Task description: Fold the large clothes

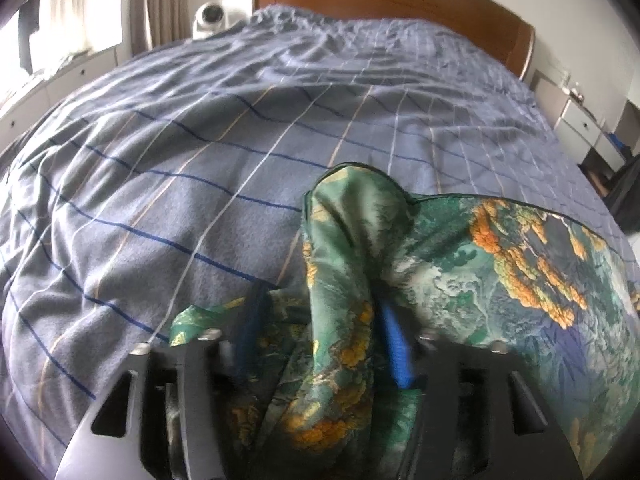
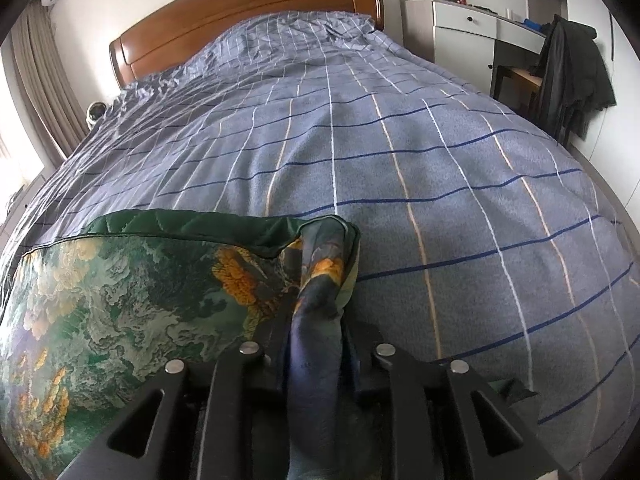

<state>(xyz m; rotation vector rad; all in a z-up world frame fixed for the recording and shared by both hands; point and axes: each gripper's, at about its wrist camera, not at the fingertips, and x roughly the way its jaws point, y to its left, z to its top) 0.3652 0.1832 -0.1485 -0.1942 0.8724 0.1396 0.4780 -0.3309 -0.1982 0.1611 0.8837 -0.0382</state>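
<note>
The silky green printed garment (image 1: pixel 460 248) looks light and slippery; left tool (image 1: pixel 320 320) gapes around its corner, right tool (image 2: pixel 316 320) pinches the hem (image 2: pixel 320 272)

We see bed (image 2: pixel 400 184) under wrinkled blue checked cover (image 1: pixel 168 184); green-and-orange printed garment (image 2: pixel 120 304) lies on its near edge.

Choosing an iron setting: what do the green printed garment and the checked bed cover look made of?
Green printed garment: apparently silk or satin, smooth, with a soft sheen and fluid folds. Checked bed cover: likely brushed cotton or flannel, matte, with a slightly fuzzy nap.
</note>
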